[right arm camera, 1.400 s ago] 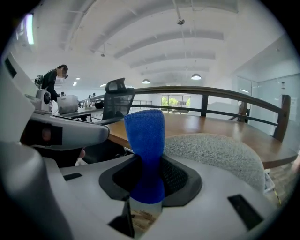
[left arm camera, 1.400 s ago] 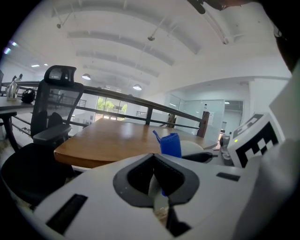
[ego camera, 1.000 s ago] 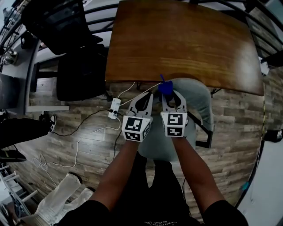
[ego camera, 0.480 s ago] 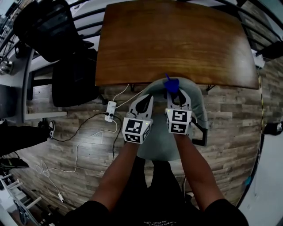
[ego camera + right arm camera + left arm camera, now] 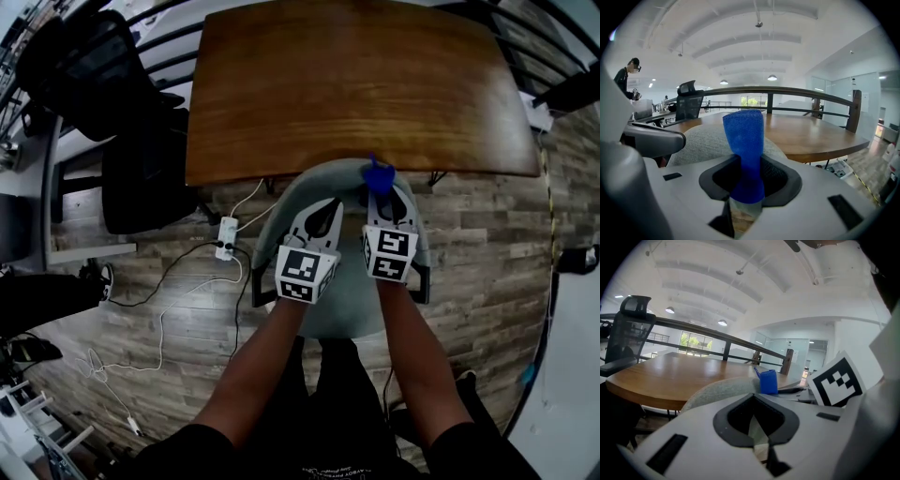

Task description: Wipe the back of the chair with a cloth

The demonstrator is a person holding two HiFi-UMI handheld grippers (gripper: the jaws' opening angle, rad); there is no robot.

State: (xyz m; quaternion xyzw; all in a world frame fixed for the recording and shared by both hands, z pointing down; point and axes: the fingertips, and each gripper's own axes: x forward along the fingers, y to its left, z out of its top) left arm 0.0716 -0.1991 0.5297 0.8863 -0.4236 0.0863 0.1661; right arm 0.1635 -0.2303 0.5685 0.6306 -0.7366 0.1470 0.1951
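Note:
The grey upholstered chair stands pushed up to the table, its curved back toward the table edge. My right gripper is shut on a blue cloth, which sticks up at the right part of the back's top rim. In the right gripper view the blue cloth stands upright between the jaws of the right gripper, with the chair back just behind it. My left gripper hovers over the seat beside it, shut and empty. The left gripper view shows the left gripper, the chair back and the cloth.
A large wooden table lies right behind the chair. A black office chair stands at the left. A power strip with cables lies on the plank floor. A dark railing runs beyond the table; a person stands far left.
Both grippers have moved forward and slightly right over the chair. The cloth now sits at the top rim of the chair back, close to the table edge.

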